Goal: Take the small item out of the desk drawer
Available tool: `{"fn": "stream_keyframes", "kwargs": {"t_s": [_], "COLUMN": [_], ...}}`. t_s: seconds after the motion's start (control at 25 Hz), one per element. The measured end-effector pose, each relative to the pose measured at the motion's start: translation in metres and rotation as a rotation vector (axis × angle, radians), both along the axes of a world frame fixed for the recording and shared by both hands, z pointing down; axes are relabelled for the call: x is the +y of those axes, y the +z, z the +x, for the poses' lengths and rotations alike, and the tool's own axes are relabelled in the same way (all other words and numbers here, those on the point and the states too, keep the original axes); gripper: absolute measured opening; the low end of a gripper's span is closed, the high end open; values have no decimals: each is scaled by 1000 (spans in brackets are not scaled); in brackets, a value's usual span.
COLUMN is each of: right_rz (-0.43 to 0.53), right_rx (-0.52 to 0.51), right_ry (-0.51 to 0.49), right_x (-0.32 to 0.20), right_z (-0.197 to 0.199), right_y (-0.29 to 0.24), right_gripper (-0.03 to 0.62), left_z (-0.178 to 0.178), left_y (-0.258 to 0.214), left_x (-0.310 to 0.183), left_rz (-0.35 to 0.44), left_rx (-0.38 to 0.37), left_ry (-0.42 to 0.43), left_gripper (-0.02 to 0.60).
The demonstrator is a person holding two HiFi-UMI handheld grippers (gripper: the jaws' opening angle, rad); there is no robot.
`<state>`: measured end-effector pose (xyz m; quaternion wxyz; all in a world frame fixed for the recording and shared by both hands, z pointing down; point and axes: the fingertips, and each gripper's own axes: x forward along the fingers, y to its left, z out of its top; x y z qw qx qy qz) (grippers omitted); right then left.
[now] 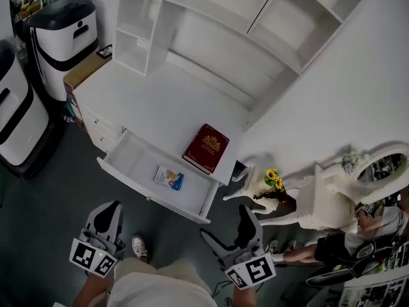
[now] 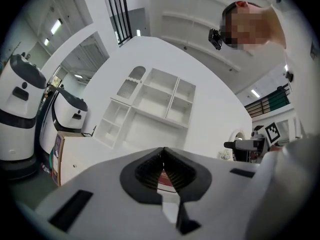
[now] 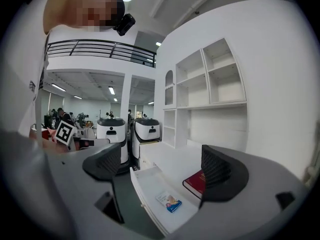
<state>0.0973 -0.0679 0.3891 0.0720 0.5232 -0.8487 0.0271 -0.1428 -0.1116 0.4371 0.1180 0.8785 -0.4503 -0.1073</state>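
Desk (image 1: 160, 101): white, with an open-shelf hutch (image 1: 217, 18) on top.

Drawer (image 1: 134, 155): pulled well out of the desk front and fully open.

Small item (image 1: 169, 177): a flat blue-and-white packet. It lies flat on the drawer floor, nearer the drawer's right end than its left, and touches no wall. Nothing else is seen in the drawer.

Red book (image 1: 206, 147): closed, cover up. It lies on the desk top just behind the drawer's right end, at the desk edge.

Left gripper (image 2: 163, 155): its own view shows the ribbed pads closed together at the tips with nothing between them. In the head view it is held low in front of the drawer's left half, well apart from the drawer and from the packet.

Right gripper (image 3: 162, 166): its jaws stand wide apart and hold nothing. Its own view frames the open drawer, the packet and the book between the two pads, all at a distance. In the head view it is in front of the drawer's right corner, clear of it.

Surroundings: two white-and-black machines (image 1: 64, 34) stand beyond the drawer's left end, beside the desk. A white ornate side table (image 1: 319, 203) with yellow flowers (image 1: 273, 179) stands beyond the drawer's right end. The person's shoe (image 1: 140, 247) shows on the dark floor in front of the drawer, between the grippers.
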Motion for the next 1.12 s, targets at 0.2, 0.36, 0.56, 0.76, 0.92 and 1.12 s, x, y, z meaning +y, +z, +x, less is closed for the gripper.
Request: {"fn": "stream_keyframes", "kwargs": {"t_s": [0.2,0.36,0.56,0.76,0.92,1.12], "right_rz": [-25,-27,-57,-63,-101,-160], "right_rx": [7,4,88,90,164,135], "right_ry": [46,9,-117,-207,-287,-358], "right_x": [-18,-38,-61,-88,-107,-131], "right_z": [23,36,39,36,28,10], "right_y": [10,17,40,49,74,116], "right_gripper": [491,491,491,491,491,491], "left_z": [31,52,49,34,32,12], "left_y": [-1,-6,-24,-36,-30,-17], "left_x": [-28,-43,-46,-51,-48,-41], "left_rz": [-9,3,35,50,38,0], "left_rx": [2,-26,-75,-89,-96,-91], "left_ry": [56,53,-48,-171,-224,-311], "left_gripper": [15,15,15,15,15,15]}}
